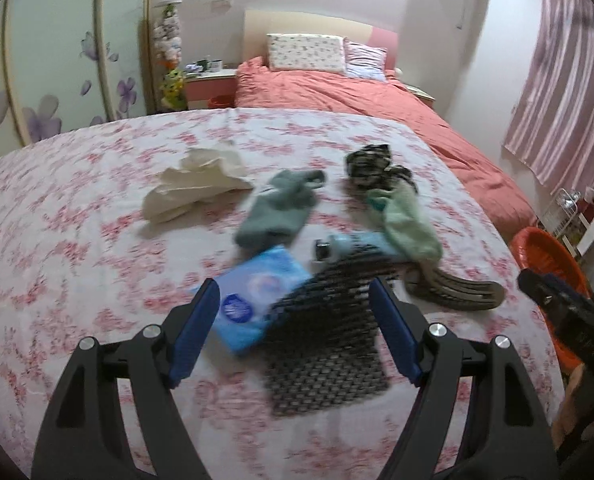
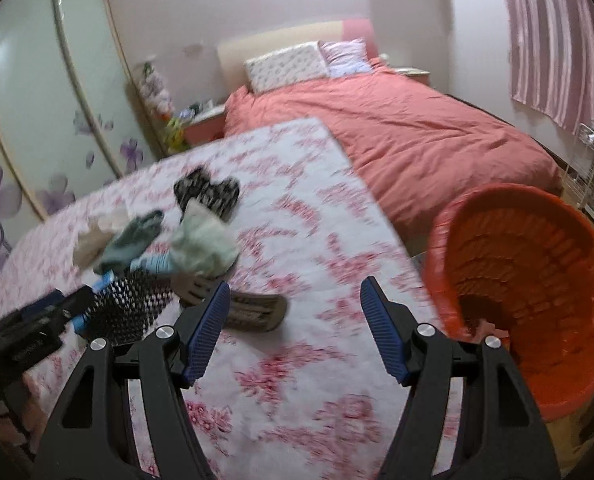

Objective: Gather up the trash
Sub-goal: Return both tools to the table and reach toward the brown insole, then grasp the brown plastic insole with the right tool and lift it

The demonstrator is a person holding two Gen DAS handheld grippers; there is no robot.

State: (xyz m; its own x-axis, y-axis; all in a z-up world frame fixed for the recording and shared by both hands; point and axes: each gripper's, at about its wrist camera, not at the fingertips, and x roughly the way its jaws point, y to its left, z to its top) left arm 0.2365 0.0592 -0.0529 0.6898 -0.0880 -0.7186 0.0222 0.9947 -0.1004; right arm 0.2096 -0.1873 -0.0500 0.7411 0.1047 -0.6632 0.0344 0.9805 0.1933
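Observation:
On the floral-sheeted surface lie a blue tissue pack, a black mesh pad, a light blue tube with a dark cap, a crumpled cream paper and several socks. My left gripper is open and empty, just above the tissue pack and mesh pad. My right gripper is open and empty over the bare sheet, left of an orange basket. A brown striped sock lies by its left finger. The left gripper shows at the right view's left edge.
A teal sock, a green sock, a black patterned cloth and a brown striped sock lie there. The orange basket stands off the right edge. A bed with a coral duvet lies beyond; wardrobe doors stand left.

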